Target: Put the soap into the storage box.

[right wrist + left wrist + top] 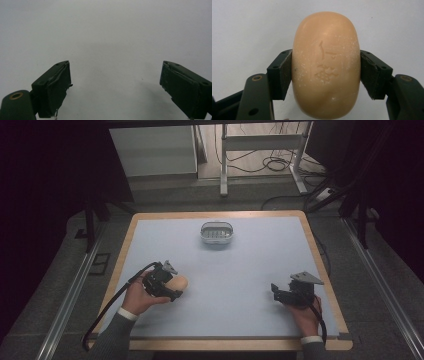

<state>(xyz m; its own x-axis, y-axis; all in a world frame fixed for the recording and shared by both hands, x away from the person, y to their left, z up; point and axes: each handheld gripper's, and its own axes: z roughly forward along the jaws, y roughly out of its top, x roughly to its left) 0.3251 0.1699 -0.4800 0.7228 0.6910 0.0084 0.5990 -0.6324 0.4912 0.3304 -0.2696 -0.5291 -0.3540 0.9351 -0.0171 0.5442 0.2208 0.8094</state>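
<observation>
high view: left gripper (176, 288) low over the near-left part of the pale table (250, 270), closed around a tan oval soap bar (179, 282). whether resting on the surface or just off it, cannot tell from here. right gripper (278, 291) near the right edge, well apart from the soap, holding nothing. small oval soap dish (217, 233) at the far middle of the table, ribbed inside, nothing in it. dish well apart from both grippers.

left gripper view: soap bar (326, 65) clamped between the two black jaws, one pad pressed on each long side, about midway along its length. stamped mark on the upper face, faint white specks over the surface. plain pale table (242, 25) behind it.

right gripper view: jaws spread wide apart, nothing between them, only bare table (112, 37) ahead.

progress, as a judgement: grasp of the soap looks done and centred. left to do, most likely: carry across to the dish, lower into it, release. roughly the first third behind, the placing part ahead. smooth rounded sides could slip under a weak squeeze, so a steady hold and a level carry seem called for.
</observation>
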